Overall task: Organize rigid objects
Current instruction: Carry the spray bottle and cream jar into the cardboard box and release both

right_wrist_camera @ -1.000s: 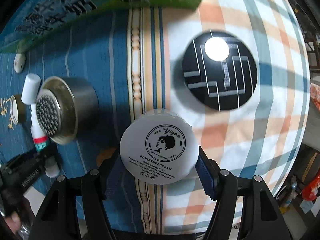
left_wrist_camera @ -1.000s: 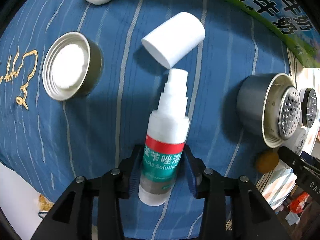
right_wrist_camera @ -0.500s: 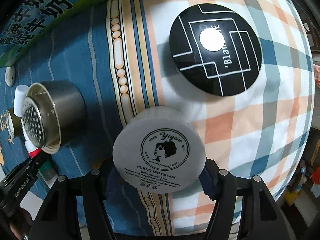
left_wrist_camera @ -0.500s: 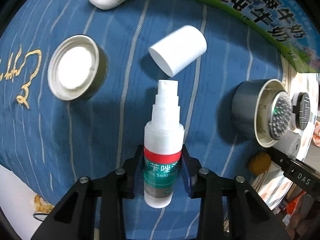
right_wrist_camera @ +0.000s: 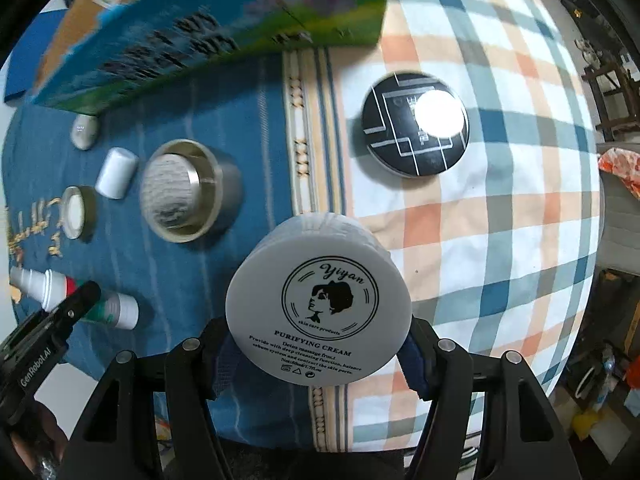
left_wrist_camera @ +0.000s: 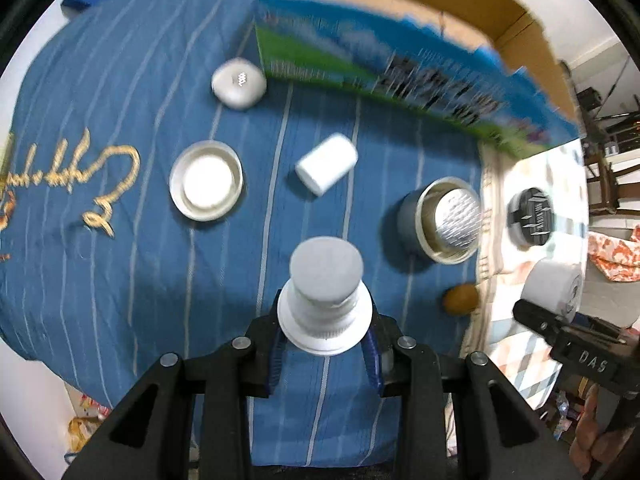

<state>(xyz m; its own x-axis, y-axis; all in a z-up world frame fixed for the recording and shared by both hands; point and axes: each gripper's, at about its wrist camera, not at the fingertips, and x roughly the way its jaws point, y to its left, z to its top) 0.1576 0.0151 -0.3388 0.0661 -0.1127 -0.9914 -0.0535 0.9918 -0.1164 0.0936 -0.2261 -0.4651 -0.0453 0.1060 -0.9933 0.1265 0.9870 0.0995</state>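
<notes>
My left gripper [left_wrist_camera: 325, 354] is shut on a white spray bottle [left_wrist_camera: 325, 292], lifted off the blue cloth with its nozzle end toward the camera; the bottle also shows in the right wrist view [right_wrist_camera: 80, 300]. Its loose white cap [left_wrist_camera: 326, 163] lies on the cloth ahead. My right gripper [right_wrist_camera: 318, 356] is shut on a white cream jar [right_wrist_camera: 320, 300] labelled Purifying Cream, held above the cloth; the jar also shows in the left wrist view [left_wrist_camera: 554, 286]. A black round compact [right_wrist_camera: 414, 124] lies on the plaid cloth ahead of it.
A metal strainer cup [left_wrist_camera: 440, 220] lies on its side at right. A metal lid [left_wrist_camera: 206, 180] sits at left, a white earbud case [left_wrist_camera: 239, 83] behind it. An open milk carton box [left_wrist_camera: 400, 76] stands at the back. A small brown object [left_wrist_camera: 460, 299] lies near the cloth seam.
My left gripper has lifted the spray bottle off the cloth and tipped it upright toward the camera. My right gripper has raised the cream jar higher; both views now show the box.
</notes>
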